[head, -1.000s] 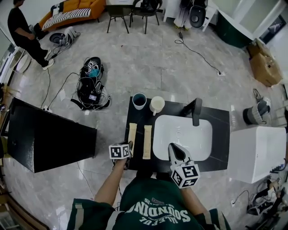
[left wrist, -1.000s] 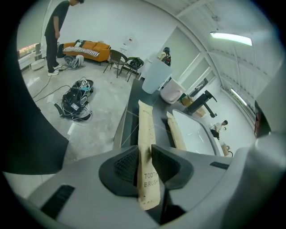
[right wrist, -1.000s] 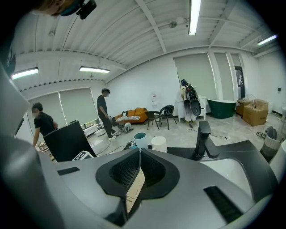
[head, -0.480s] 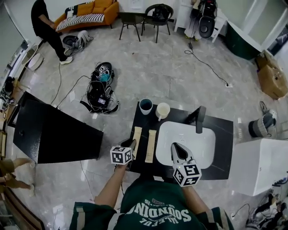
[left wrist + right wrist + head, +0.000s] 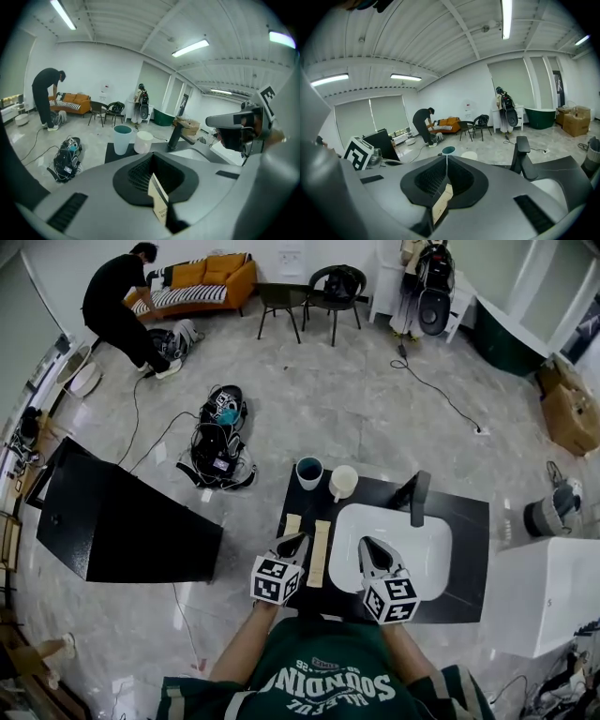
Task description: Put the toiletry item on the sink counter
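Observation:
Two long beige toothbrush boxes lie side by side on the black sink counter (image 5: 459,549). The right box (image 5: 320,554) is in full view. Of the left box (image 5: 292,523) only the far end shows, because my left gripper (image 5: 292,540) sits over the rest. Its jaws are together, and a beige box end (image 5: 158,199) printed "TOOTH BRU" stands in their seam. My right gripper (image 5: 366,543) hovers at the left rim of the white basin (image 5: 412,549), jaws together, with a similar beige strip (image 5: 440,201) between them.
A teal cup (image 5: 309,472) and a white cup (image 5: 343,482) stand at the counter's far left, with a black faucet (image 5: 417,495) behind the basin. A black cabinet (image 5: 122,521) stands left and a white fixture (image 5: 544,596) right. Bags and cables (image 5: 220,442) litter the floor.
My left gripper has moved right and forward, and now covers most of the left box. The right gripper has hardly moved. The head view has drifted.

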Demonstrator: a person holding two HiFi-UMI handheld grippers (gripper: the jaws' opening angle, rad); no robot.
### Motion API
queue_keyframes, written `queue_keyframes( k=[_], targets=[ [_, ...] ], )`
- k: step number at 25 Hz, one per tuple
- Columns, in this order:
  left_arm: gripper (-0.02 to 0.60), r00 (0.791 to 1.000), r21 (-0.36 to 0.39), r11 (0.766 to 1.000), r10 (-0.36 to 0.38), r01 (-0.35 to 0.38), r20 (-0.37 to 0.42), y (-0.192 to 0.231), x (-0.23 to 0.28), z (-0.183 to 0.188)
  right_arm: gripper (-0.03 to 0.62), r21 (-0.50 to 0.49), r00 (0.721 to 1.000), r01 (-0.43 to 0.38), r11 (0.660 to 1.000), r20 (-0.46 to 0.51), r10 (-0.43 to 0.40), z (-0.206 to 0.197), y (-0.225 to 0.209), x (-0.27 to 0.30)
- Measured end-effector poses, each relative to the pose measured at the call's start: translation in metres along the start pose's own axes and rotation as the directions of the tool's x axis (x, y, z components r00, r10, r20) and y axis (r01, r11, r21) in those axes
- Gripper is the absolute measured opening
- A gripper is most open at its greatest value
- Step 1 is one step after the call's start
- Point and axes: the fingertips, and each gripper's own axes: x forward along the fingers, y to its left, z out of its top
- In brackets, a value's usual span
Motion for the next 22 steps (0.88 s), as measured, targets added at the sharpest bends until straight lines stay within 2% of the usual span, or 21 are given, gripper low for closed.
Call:
queue_keyframes(
  k=[4, 7, 14, 22],
  targets=[
    [0.011, 0.999, 0.072, 0.997, -0.039, 0.038, 0.013, -0.019, 0.002, 0.010, 0.043, 0.015, 0.999, 0.020, 1.000, 0.026, -0.021, 0.003, -0.006, -0.003],
    [0.011, 0.998, 0.098, 0.993, -0.063, 0.061, 0.019, -0.027, 0.002, 0.016, 0.043, 0.023, 0.999, 0.028, 0.999, 0.032, -0.029, 0.002, -0.005, -0.006],
    [0.011, 0.995, 0.117, 0.990, -0.088, 0.083, 0.038, -0.035, -0.001, 0.027, 0.041, 0.030, 0.999, 0.029, 0.999, 0.029, -0.030, 0.000, -0.003, -0.016],
    [0.011, 0.994, 0.110, 0.989, -0.105, 0.100, 0.037, -0.046, -0.007, 0.021, 0.041, 0.016, 0.999, 0.021, 1.000, 0.025, -0.021, -0.006, 0.003, -0.023]
  ],
)
